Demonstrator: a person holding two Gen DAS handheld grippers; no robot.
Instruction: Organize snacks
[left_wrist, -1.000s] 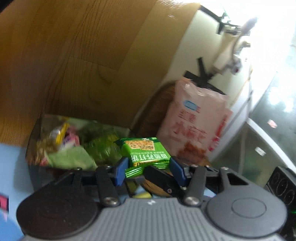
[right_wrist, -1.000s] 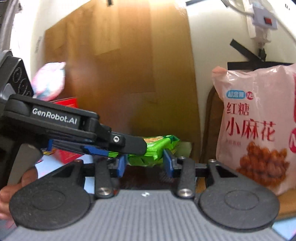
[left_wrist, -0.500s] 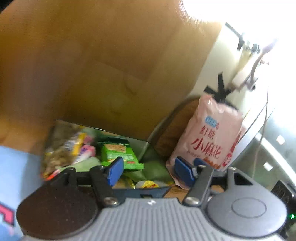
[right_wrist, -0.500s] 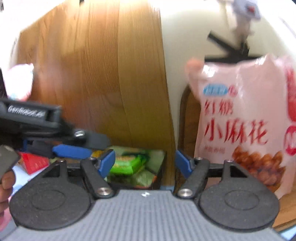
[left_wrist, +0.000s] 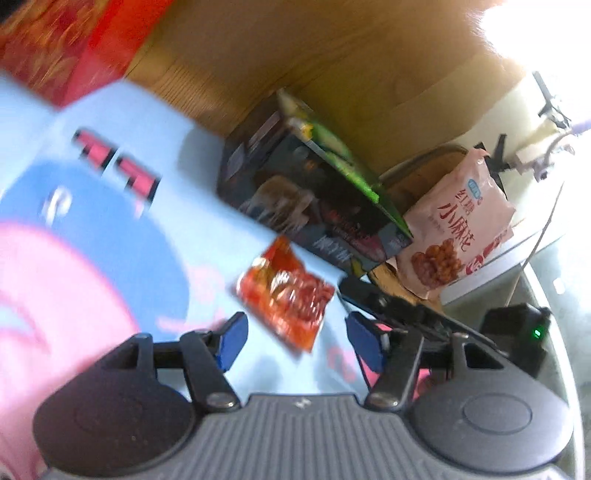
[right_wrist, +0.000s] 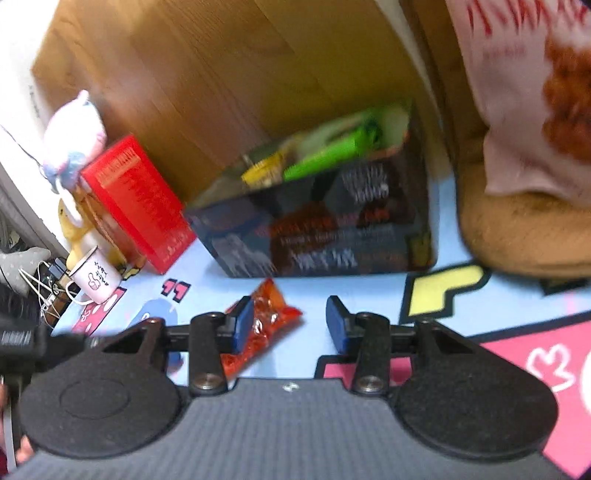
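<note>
Judging by what lies there, the sorting is well along: green and yellow packets already fill the dark box (right_wrist: 325, 236) beyond both tools, while one orange-red snack packet (left_wrist: 286, 293) lies loose on the patterned mat (left_wrist: 122, 122), probably next to go in. The left tool (left_wrist: 293, 341) hangs with jaws apart and empty, the packet just ahead between them. The right tool (right_wrist: 290, 325), empty too, has just narrowed. In its view the packet's long axis runs diagonally, far end toward the box.
</note>
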